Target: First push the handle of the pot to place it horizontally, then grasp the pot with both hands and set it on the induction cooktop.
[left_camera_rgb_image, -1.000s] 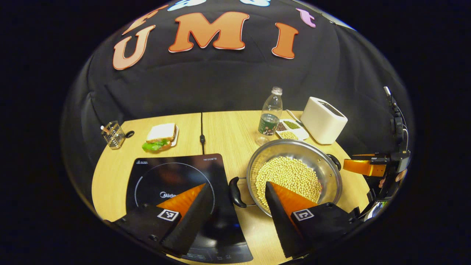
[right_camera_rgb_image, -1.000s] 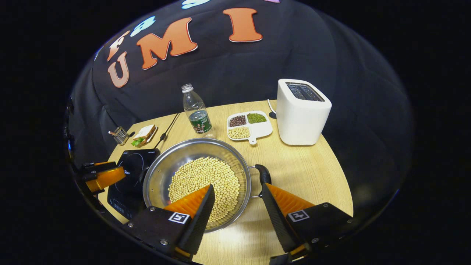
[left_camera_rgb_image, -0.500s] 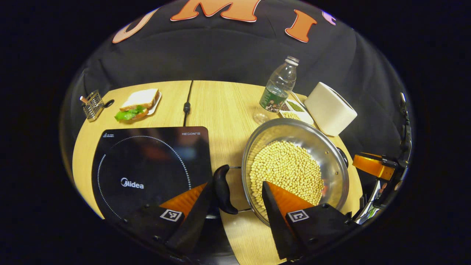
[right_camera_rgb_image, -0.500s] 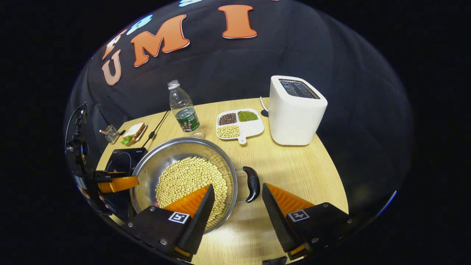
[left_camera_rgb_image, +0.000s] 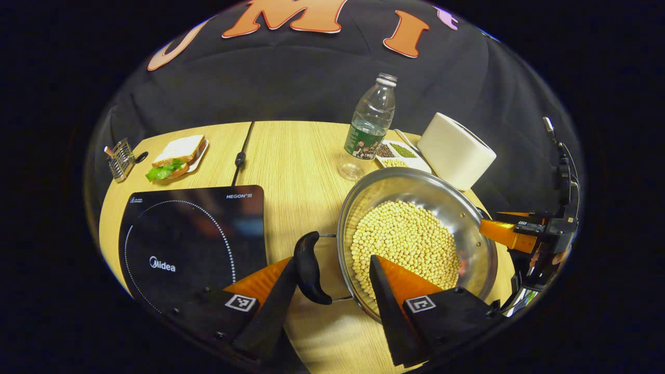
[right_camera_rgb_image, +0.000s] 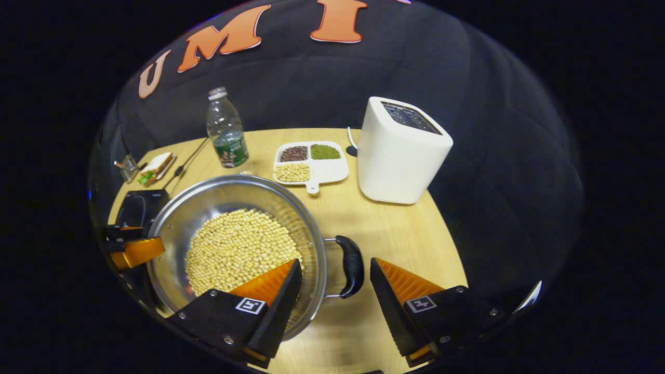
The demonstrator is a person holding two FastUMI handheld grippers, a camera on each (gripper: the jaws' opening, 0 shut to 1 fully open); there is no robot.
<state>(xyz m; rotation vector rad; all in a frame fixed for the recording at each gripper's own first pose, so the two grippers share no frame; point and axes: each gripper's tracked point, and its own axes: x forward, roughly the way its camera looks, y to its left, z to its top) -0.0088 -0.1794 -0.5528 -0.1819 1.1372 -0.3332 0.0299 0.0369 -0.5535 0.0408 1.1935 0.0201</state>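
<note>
Two grippers flank the pot (left_camera_rgb_image: 415,234) of beans, which sits on the desk (left_camera_rgb_image: 301,156) just right of the cooktop (left_camera_rgb_image: 192,239). Left gripper (left_camera_rgb_image: 332,270): jaws wide open astride one black handle (left_camera_rgb_image: 309,267), grasping nothing. Right gripper (right_camera_rgb_image: 335,275): jaws equally wide around the other handle (right_camera_rgb_image: 350,265), not clamped.

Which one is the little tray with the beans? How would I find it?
Look for the big white toaster at the back of the table. Right beside it, between the toaster and the bottle, lies a flat white tray. Unlike the pot, it has three small sections holding dark, green and yellow beans.
</note>
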